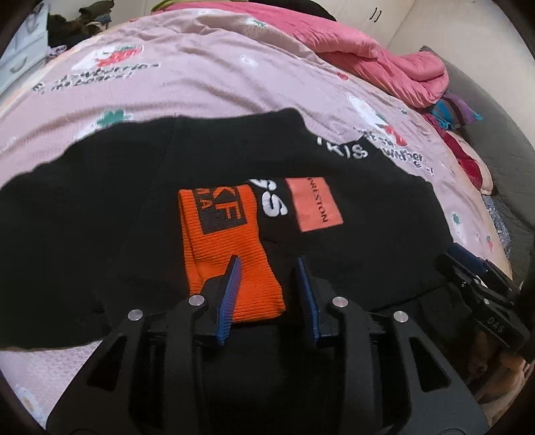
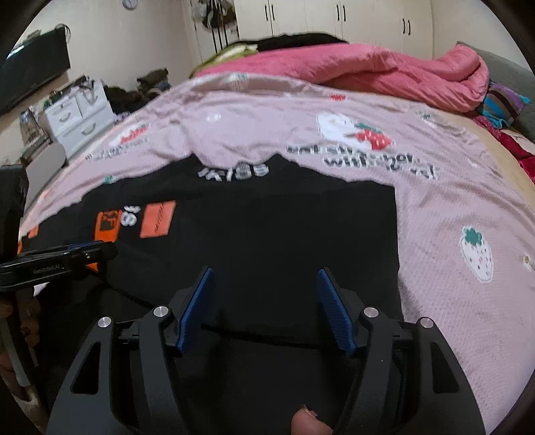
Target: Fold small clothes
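A black garment (image 1: 361,234) with white lettering, an orange ribbed cuff (image 1: 227,254) and a salmon patch (image 1: 314,204) lies spread on the pink bedspread (image 1: 200,77). My left gripper (image 1: 269,261) is open and empty, its fingers just above the cuff's near end. My right gripper (image 2: 264,272) is open and empty over the garment's (image 2: 284,227) near hem. The right gripper also shows at the right edge of the left wrist view (image 1: 481,277). The left gripper shows at the left edge of the right wrist view (image 2: 90,251).
A rumpled pink quilt (image 2: 384,73) lies at the far end of the bed, with colourful cloths (image 2: 505,103) beside it. White drawers (image 2: 80,113) and a dark screen (image 2: 33,67) stand left of the bed. Wardrobe doors (image 2: 334,16) line the back wall.
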A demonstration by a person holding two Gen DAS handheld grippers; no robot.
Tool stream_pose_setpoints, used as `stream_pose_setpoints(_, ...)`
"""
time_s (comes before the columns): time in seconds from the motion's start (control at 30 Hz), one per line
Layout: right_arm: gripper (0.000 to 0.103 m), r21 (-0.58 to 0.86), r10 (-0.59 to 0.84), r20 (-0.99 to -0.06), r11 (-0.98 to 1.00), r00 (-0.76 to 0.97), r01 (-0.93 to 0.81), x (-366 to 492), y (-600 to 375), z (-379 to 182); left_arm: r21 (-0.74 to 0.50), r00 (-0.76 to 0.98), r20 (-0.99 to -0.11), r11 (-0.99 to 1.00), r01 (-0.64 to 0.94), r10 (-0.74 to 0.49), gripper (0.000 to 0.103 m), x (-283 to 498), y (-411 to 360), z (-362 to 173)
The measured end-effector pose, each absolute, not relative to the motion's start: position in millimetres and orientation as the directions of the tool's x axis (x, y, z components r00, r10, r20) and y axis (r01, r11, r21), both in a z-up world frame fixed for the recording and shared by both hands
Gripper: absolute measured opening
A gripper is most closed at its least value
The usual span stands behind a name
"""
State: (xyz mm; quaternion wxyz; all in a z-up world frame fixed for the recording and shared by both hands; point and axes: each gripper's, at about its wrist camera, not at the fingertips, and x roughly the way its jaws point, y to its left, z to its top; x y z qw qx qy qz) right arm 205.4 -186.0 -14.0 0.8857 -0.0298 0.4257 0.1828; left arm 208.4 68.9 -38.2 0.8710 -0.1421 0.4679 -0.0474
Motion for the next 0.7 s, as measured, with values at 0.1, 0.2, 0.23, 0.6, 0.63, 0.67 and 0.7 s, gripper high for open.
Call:
stream_pose_setpoints(0.1, 0.072, 0.113, 0.256, -0.831, 0.947, 0.493, -0.302, 214.8, -189.1, -33.3, -0.256, 0.568, -0.802, 0.966, -0.047, -0.185, 0.026, 202.9, 66.1, -37.5)
stream_pose_setpoints(0.2, 0.073, 0.116, 0.256, -0.833, 0.948, 0.491, -0.297, 214.6, -188.4, -36.9, -0.217, 0.582, -0.798, 0.975, -0.039, -0.155, 0.027, 197.8, 60.6, -37.5)
stream_pose_setpoints(0.23, 0.074, 0.117, 0.26, -0.83, 0.946, 0.494, -0.302, 213.4, -187.4, -33.9, -0.207, 0.585, -0.797, 0.978, -0.034, -0.148, 0.028, 196.3, 60.0, -36.8)
stream_pose_setpoints(0.6, 0.094, 0.221, 0.366, -0.756, 0.923, 0.543, -0.314, 198.6, -193.0, -7.7, -0.249, 0.635, -0.761, 0.964, -0.098, -0.132, 0.052, 175.9, 71.5, -15.4)
stream_pose_setpoints(0.63, 0.094, 0.225, 0.372, -0.747, 0.921, 0.551, -0.317, 197.3, -192.5, -5.5, -0.258, 0.641, -0.756, 0.96, -0.108, -0.131, 0.055, 173.1, 73.8, -13.9)
stream_pose_setpoints(0.67, 0.095, 0.227, 0.376, -0.74, 0.92, 0.557, -0.32, 196.5, -191.8, -4.1, -0.264, 0.647, -0.752, 0.957, -0.12, -0.127, 0.063, 169.9, 76.7, -12.5)
stream_pose_setpoints(0.7, 0.097, 0.228, 0.38, -0.734, 0.919, 0.563, -0.322, 195.5, -191.4, -2.6, -0.268, 0.652, -0.748, 0.954, -0.132, -0.12, 0.071, 167.6, 79.0, -11.3)
